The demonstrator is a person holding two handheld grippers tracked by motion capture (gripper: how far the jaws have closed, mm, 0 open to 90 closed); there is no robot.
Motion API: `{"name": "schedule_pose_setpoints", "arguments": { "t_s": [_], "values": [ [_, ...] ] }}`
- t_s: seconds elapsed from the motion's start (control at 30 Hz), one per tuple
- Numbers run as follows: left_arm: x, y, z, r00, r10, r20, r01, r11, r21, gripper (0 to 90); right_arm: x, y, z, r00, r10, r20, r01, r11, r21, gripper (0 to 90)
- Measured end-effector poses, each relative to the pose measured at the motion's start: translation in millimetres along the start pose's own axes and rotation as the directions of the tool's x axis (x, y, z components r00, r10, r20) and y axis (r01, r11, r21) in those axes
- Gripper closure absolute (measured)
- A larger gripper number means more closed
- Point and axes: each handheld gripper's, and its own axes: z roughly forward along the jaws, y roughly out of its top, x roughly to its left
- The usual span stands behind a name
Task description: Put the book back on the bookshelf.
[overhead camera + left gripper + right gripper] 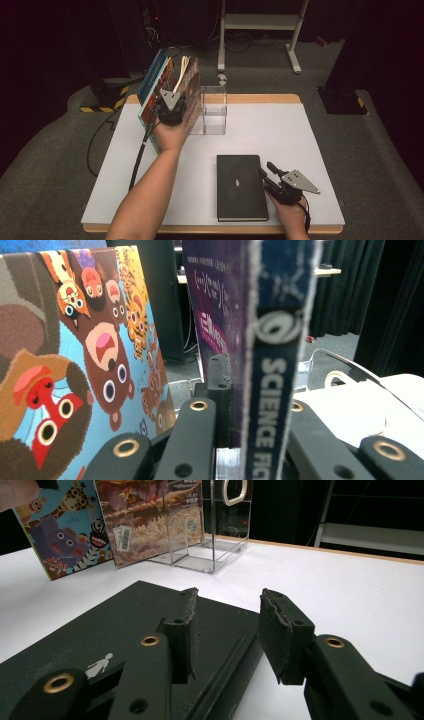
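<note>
Right gripper (266, 176): jaws spread, straddling the right long edge of the black book (241, 186), not pressing it. Book lies flat just left of it, long axis running away from the person. Left gripper (170, 111), farther off, pinches the upright science-fiction book (272, 360) beside the clear holder (214, 112).

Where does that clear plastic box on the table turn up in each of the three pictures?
High view: the clear plastic box stands at the table's far edge, just right of the upright books.
Left gripper view: its curved clear wall shows at mid right, past the science fiction book.
Right gripper view: it stands at top centre, beyond the black book.
Shared landmark: the cartoon animal book beside it.
</note>
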Motion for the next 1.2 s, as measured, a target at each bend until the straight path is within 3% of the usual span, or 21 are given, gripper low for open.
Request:
{"name": "schedule_pose_setpoints", "arguments": {
  "t_s": [0.37,0.63,0.83,1.2],
  "values": [
    [0.3,-0.3,4.4,0.9988,0.024,-0.044,-0.025,0.9995,-0.019,83.9,-0.1,-0.1,-0.1,1.0,-0.001,0.001,0.001,1.0,-0.001,59.6],
    [1.2,-1.0,2.1,0.9964,-0.001,-0.085,-0.001,0.9996,-0.027,82.3,0.8,0.1,-0.2,1.0,-0.003,0.0,0.003,1.0,0.0,59.6],
    [7.3,-3.5,-1.8,0.9957,-0.024,-0.089,0.024,0.9997,-0.003,59.9,1.9,0.3,0.5,1.0,-0.005,-0.004,0.005,1.0,0.001,59.5],
    [3.8,-12.7,-11.4,0.9952,-0.041,-0.089,0.043,0.999,0.015,52.5,4.0,0.9,0.5,0.9999,-0.014,-0.007,0.014,1.0,-0.001,59.5]
  ]
}}
